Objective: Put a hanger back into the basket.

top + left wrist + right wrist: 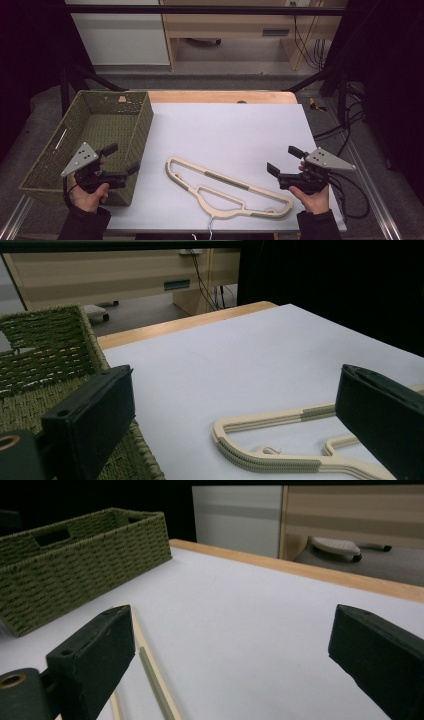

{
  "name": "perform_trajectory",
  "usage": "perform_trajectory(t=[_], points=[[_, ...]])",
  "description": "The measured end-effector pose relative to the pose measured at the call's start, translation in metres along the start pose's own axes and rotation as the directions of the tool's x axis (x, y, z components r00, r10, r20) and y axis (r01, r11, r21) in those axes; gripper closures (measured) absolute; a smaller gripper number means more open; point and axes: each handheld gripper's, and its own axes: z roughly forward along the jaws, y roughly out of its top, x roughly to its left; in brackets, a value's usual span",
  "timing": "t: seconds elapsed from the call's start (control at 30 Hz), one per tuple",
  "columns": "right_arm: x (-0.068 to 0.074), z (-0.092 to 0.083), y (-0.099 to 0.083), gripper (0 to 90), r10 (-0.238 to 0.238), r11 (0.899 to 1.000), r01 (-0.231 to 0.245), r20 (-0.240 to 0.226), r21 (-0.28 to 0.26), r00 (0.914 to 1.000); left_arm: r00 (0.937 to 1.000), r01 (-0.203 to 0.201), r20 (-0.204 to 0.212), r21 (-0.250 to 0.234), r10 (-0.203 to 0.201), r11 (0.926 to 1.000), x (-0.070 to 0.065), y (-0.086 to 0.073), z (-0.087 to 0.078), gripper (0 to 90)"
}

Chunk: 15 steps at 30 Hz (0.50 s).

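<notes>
A cream clothes hanger with grey-green grip strips lies flat on the white table, near its front edge. Its left end shows in the left gripper view, and one bar runs past the left jaw in the right gripper view. My left gripper is held open over the front right corner of a green woven basket, left of the hanger. My right gripper is open just right of the hanger, above the table. Nothing is between either pair of jaws.
The basket stands at the table's left and looks empty. A wooden strip edges the far side of the table. Beyond it are a wooden cabinet, cables and dark frame bars.
</notes>
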Motion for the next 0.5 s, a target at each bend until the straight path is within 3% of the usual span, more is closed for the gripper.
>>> perform_trajectory(t=[0.13, 0.23, 0.5], points=[[0.005, 0.008, -0.002, 7.3, -0.014, 0.998, 0.018, -0.055, 0.06, 0.9984, 0.9998, -0.014, 0.01, 0.013, 0.014, 0.9998, -0.003, -0.001, 0.002, 2.7], [0.013, 0.015, -0.002, 7.2, -0.053, 0.993, 0.06, -0.073, 0.106, 0.9959, 0.9996, -0.024, 0.016, 0.021, 0.023, 0.9995, -0.005, -0.001, 0.004, 2.7], [0.039, 0.03, 0.0, 7.6, -0.113, 0.977, 0.134, -0.129, 0.165, 0.9851, 0.9987, -0.039, 0.034, 0.04, 0.038, 0.9984, -0.01, -0.003, 0.01, 2.9]])
